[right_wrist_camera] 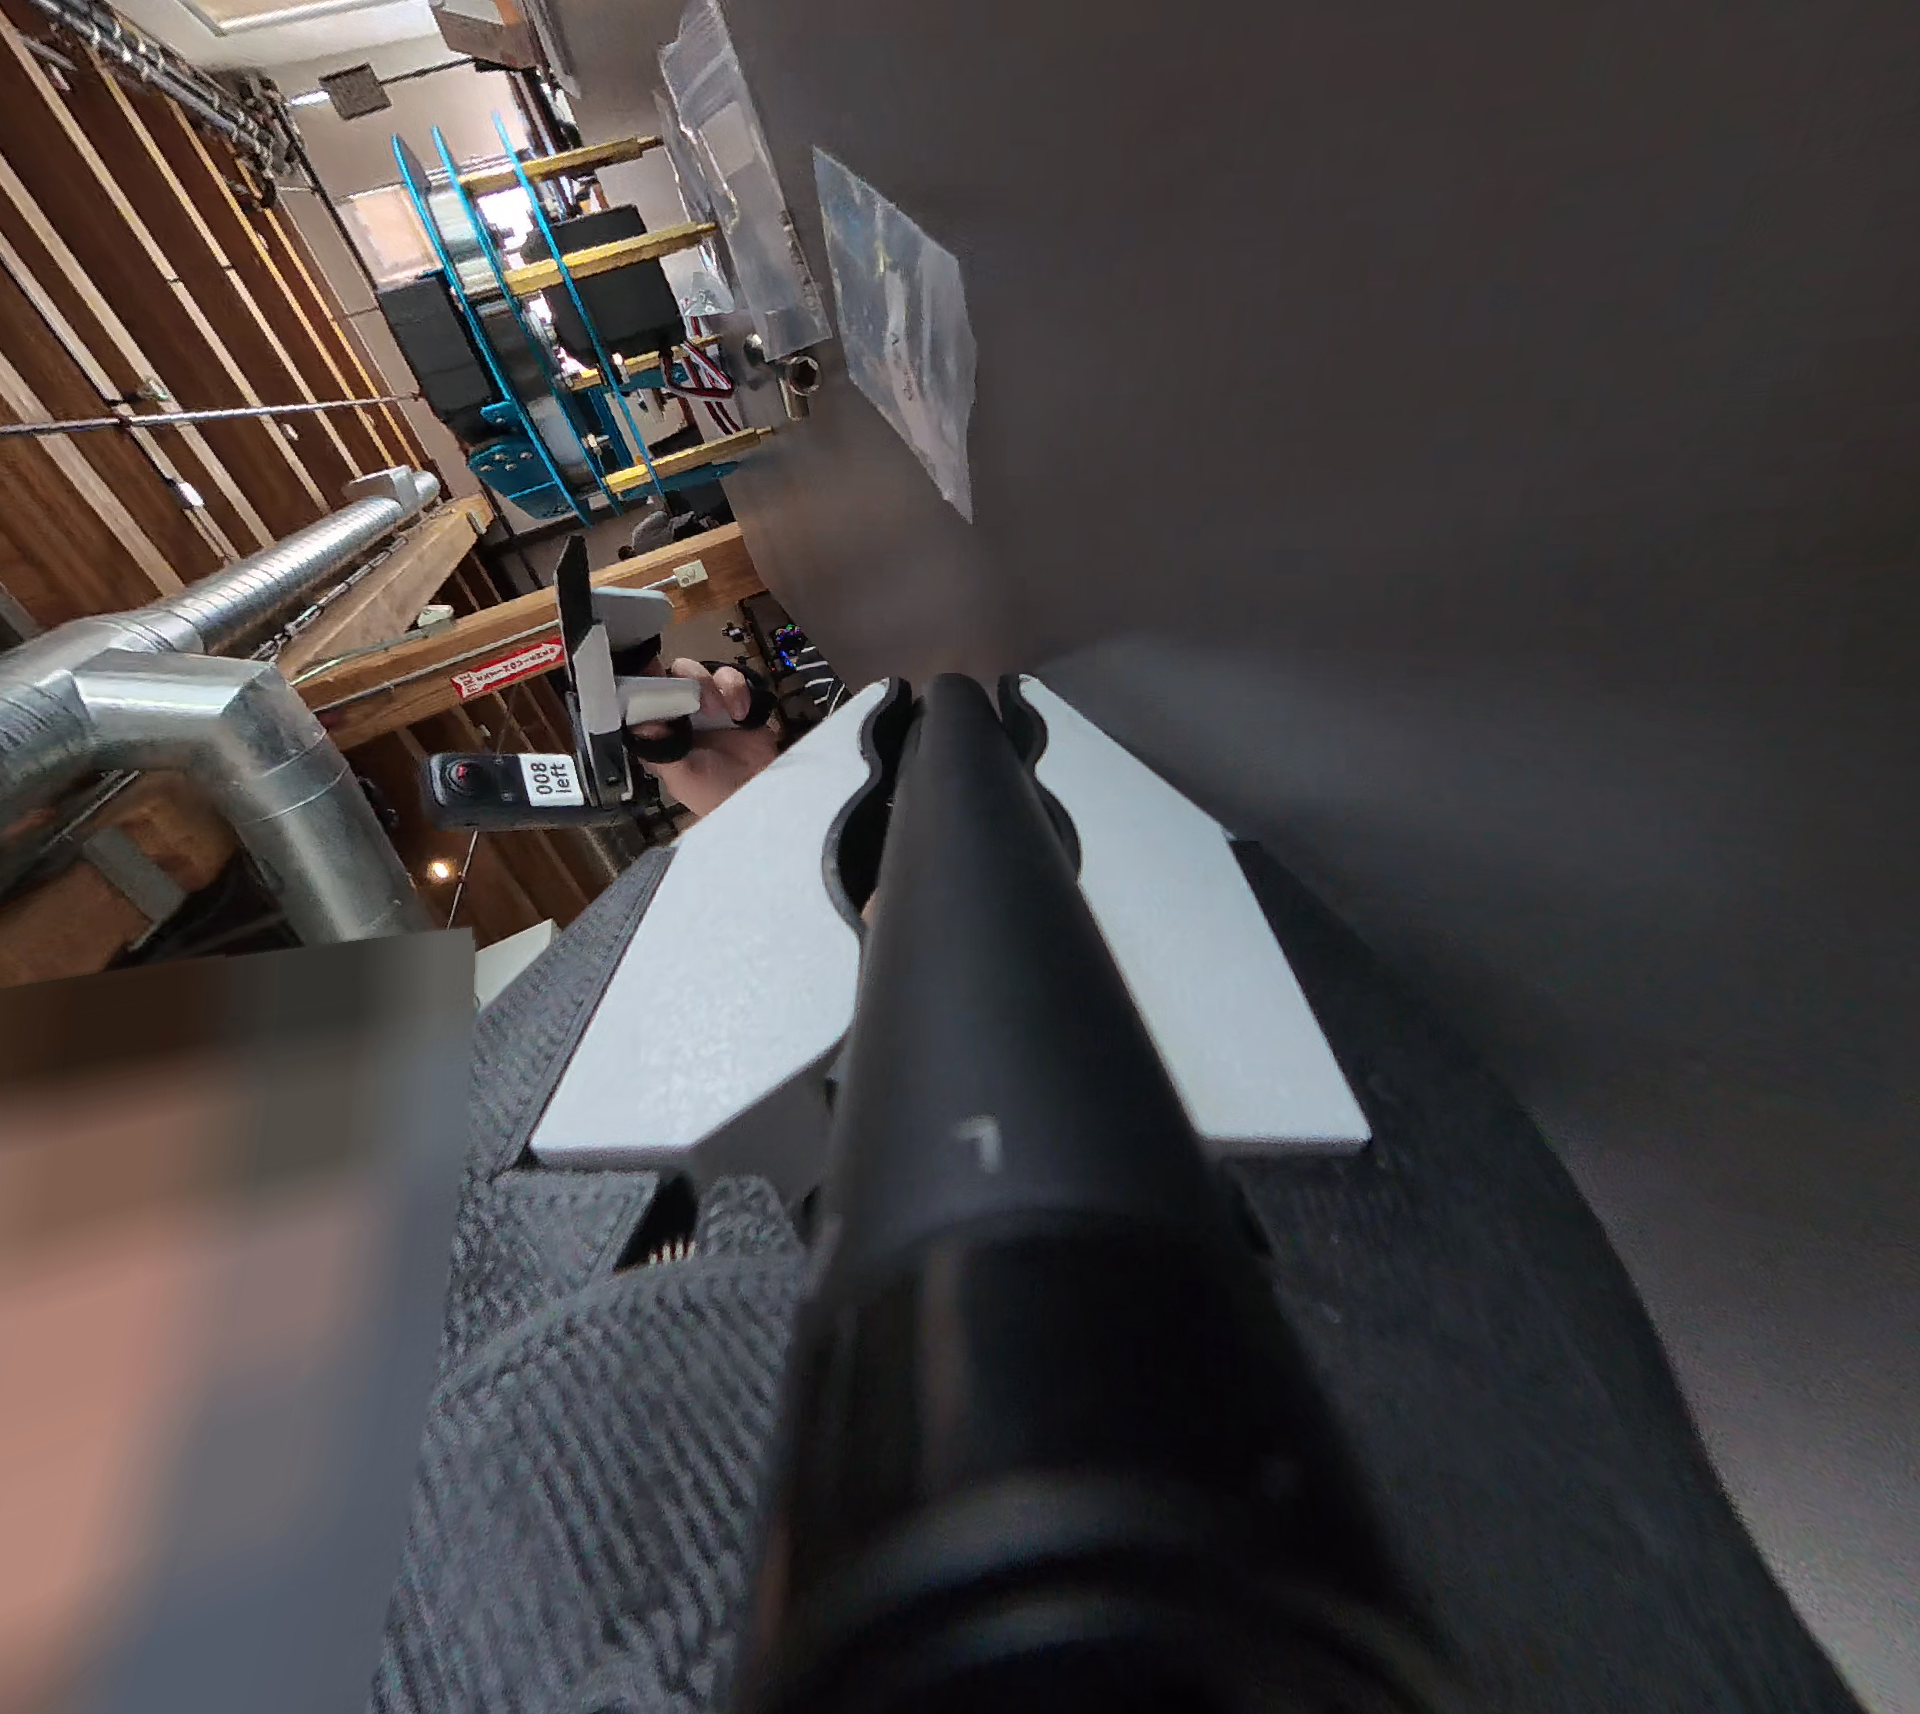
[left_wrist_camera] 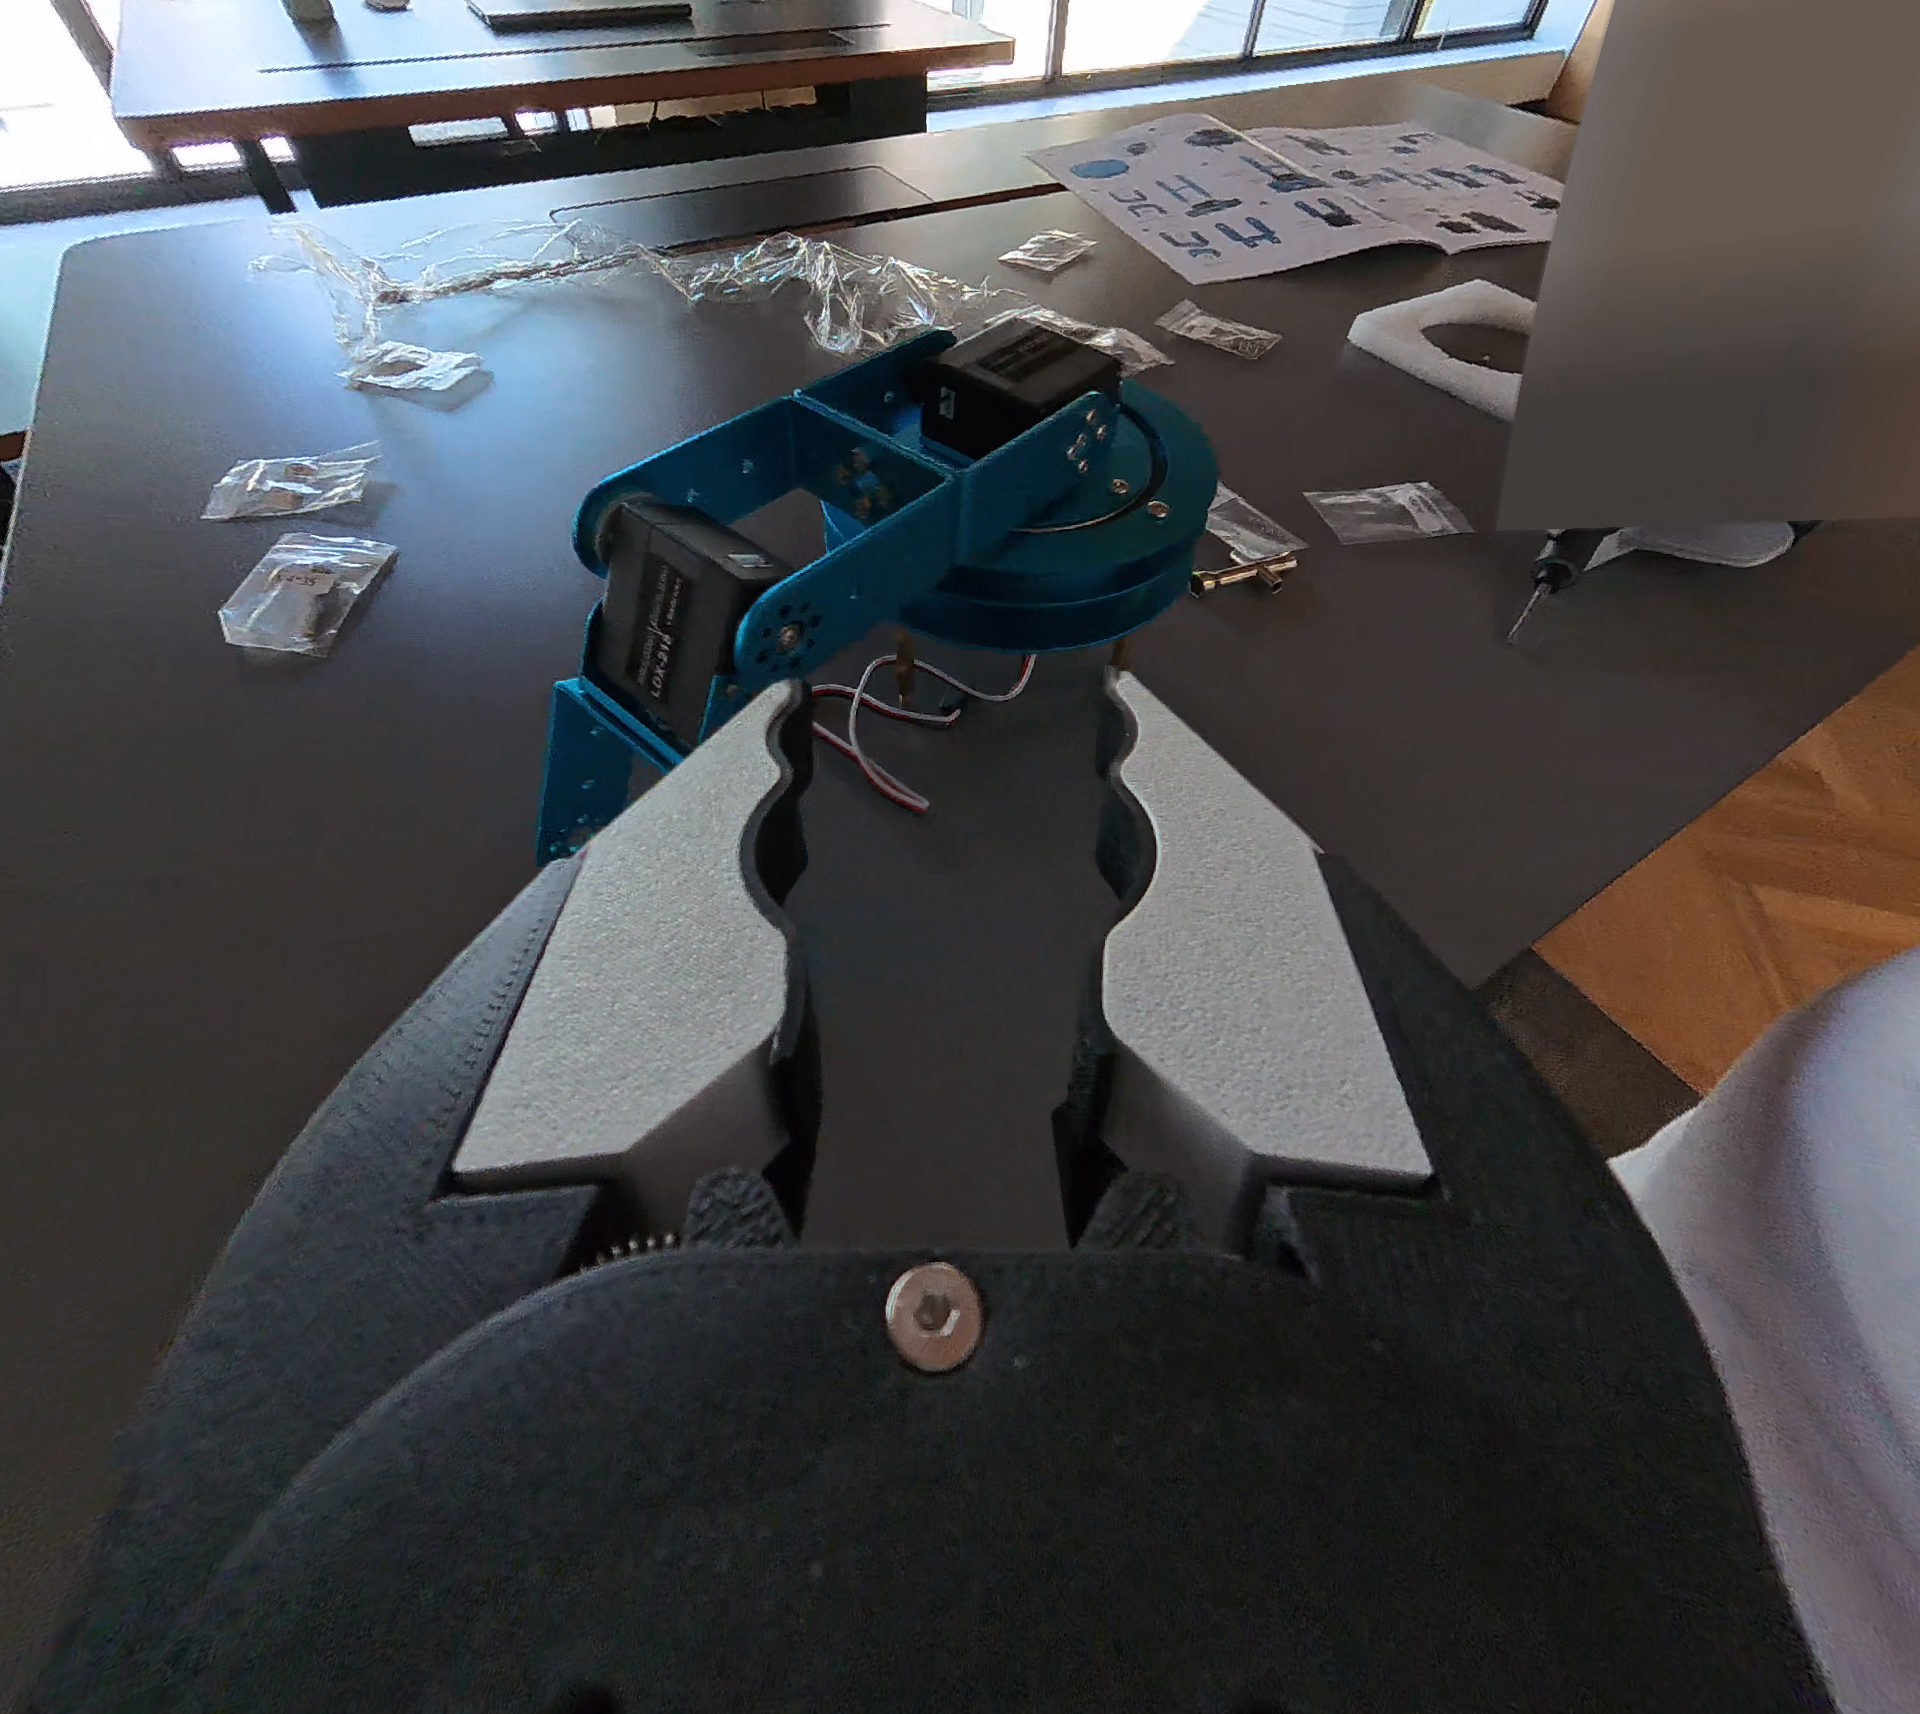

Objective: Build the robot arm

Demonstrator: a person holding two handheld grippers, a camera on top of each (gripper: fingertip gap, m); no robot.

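Blue servo assembly point(left_wrist_camera: 894, 501): stands on the dark worktop point(left_wrist_camera: 208, 833), just ahead of your left tool point(left_wrist_camera: 951, 693). It rests on brass standoffs.

State as seen: round base plates stacked, bracket arm attached and folded down toward the worktop. Both servos are seated in their brackets. Red-and-white leads point(left_wrist_camera: 883, 760) lie loose under the base, with no plug end visible. Whether any screws are missing cannot be read from here.

Left tool: fingers spread wide, nothing between them, touching nothing. The left fingertip is near the lower bracket.

Right tool point(right_wrist_camera: 956, 685): pressed together on a black driver handle point(right_wrist_camera: 997, 1041), which runs out past the fingertips. The tip is blurred. The assembly point(right_wrist_camera: 540, 334) sits well apart from it, edge-on in that view.

Counts:
- black servos: 2 point(left_wrist_camera: 1008, 386), point(left_wrist_camera: 675, 615)
- brass standoffs: 4 showing in the right wrist view point(right_wrist_camera: 613, 246)
- small clear parts bags point(left_wrist_camera: 307, 589): at least 7 scattered around the assembly
- printed instruction sheet point(left_wrist_camera: 1299, 199): 1, lying open
- white foam piece point(left_wrist_camera: 1444, 355): 1
- crumpled clear wrap point(left_wrist_camera: 623, 272): 1 strip
- small metal T-wrench point(left_wrist_camera: 1242, 573): 1, just beside the base
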